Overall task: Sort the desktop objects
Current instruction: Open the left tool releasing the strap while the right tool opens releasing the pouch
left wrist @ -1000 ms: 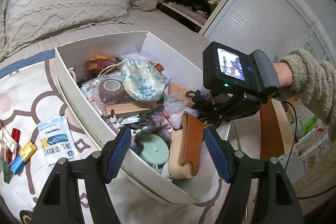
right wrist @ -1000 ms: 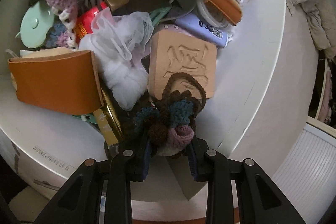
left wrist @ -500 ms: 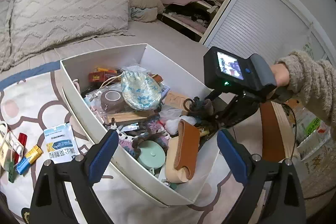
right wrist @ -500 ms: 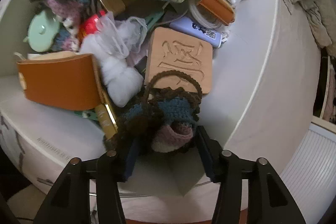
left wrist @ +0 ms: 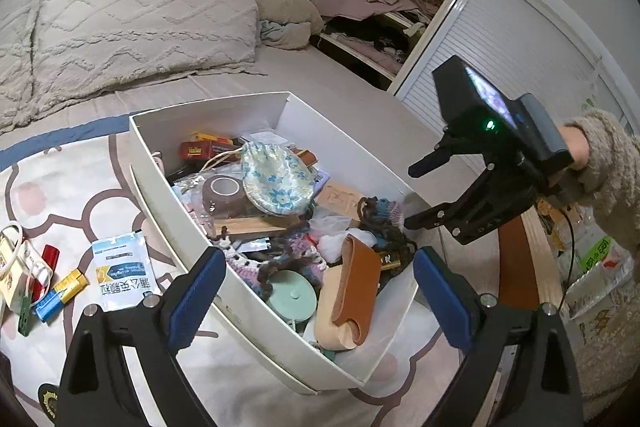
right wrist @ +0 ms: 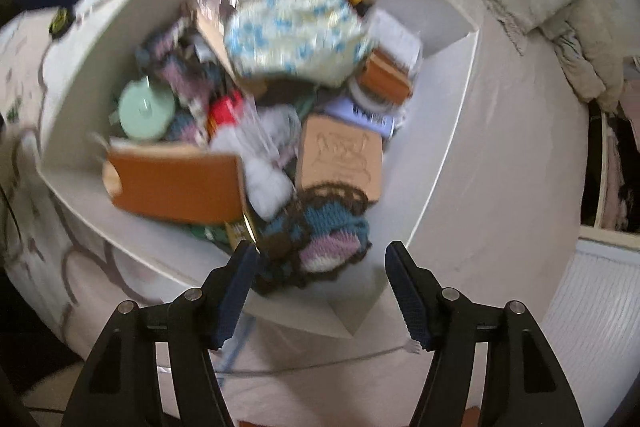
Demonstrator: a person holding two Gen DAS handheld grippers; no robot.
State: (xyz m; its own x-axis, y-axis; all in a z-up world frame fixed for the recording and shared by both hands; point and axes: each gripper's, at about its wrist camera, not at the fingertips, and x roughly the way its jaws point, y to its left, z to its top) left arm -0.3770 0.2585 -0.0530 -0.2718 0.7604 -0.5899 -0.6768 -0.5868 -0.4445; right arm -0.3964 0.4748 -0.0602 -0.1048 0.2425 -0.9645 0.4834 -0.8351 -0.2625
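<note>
A white box (left wrist: 208, 107) full of small items sits on the patterned blanket. A crocheted brown, blue and pink pouch (right wrist: 324, 227) lies loose in the box's near corner, also seen in the left wrist view as the crocheted pouch (left wrist: 380, 215). My right gripper (right wrist: 322, 283) hovers above it with its jaws opening, the pads clear of the pouch. From the left wrist view, the right gripper (left wrist: 412, 197) hangs over the box's right rim. My left gripper (left wrist: 316, 299) stands wide open in front of the box, holding nothing. A floral pouch (left wrist: 276, 179), a brown leather case (left wrist: 360, 279) and a mint tin (left wrist: 292, 299) fill the box.
On the blanket left of the box lie a white sachet (left wrist: 120, 271), a yellow and blue battery (left wrist: 60, 293) and other small items. A knitted pillow (left wrist: 132, 19) lies behind. An open closet shelf (left wrist: 372, 15) stands at the back right. A person's sleeve (left wrist: 608, 163) holds the right gripper.
The right gripper let go of the crocheted pouch and rose; the pouch stayed in the box corner. The left gripper's jaws spread wider and its view tilted up slightly.
</note>
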